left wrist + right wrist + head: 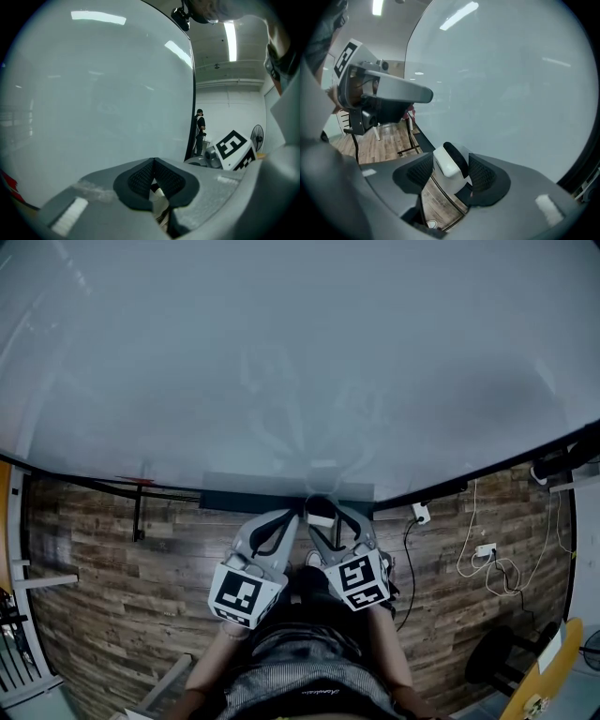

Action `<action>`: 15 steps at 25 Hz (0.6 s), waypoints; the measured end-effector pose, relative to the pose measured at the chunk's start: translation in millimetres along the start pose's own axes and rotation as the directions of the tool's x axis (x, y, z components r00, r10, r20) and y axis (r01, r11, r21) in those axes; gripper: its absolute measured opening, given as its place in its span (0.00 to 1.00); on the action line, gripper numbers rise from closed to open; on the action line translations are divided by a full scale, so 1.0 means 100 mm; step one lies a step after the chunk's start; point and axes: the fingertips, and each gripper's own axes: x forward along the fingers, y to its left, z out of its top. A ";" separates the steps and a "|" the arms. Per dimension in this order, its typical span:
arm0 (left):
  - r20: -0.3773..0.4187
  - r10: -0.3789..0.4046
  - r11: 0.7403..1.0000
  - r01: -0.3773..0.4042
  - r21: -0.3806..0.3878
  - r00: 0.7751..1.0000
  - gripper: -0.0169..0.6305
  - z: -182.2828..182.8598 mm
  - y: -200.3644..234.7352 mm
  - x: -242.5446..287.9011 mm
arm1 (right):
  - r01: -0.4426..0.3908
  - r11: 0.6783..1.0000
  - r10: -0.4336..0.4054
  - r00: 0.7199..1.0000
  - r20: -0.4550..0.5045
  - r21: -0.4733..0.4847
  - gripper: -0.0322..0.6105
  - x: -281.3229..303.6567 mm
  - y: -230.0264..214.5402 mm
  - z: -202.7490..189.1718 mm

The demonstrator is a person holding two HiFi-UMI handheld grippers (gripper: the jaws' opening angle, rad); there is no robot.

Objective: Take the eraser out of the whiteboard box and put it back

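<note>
I see a brown wood-plank floor (103, 568), a white back wall (234, 112) and long ceiling strip lights (229, 41).

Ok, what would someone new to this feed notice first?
The huge pale whiteboard fills the top of the head view. Below its lower edge both claws sit side by side at centre. The white eraser stands between the open jaws of the right claw, while the left claw is shut and empty.

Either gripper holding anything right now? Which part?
Nothing is held. The right gripper is open with the eraser between its jaws, and the pads do not appear to press on it. The left gripper is shut and empty.
</note>
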 end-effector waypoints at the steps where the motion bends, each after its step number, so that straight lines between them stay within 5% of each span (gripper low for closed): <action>1: 0.003 -0.002 1.000 0.002 0.003 1.000 0.03 0.00 0.00 -0.01 | -0.004 1.000 0.004 1.000 -0.005 -0.001 0.43 0.01 0.00 -0.01; 6: 0.007 0.012 1.000 -0.012 -0.015 1.000 0.03 0.06 0.01 0.01 | -0.055 0.998 0.055 0.998 -0.002 0.017 0.43 0.03 -0.01 0.02; 15: 0.012 0.018 1.000 -0.018 0.008 1.000 0.03 0.04 0.03 0.04 | -0.163 0.983 0.159 0.986 -0.052 -0.087 0.40 0.10 0.05 -0.02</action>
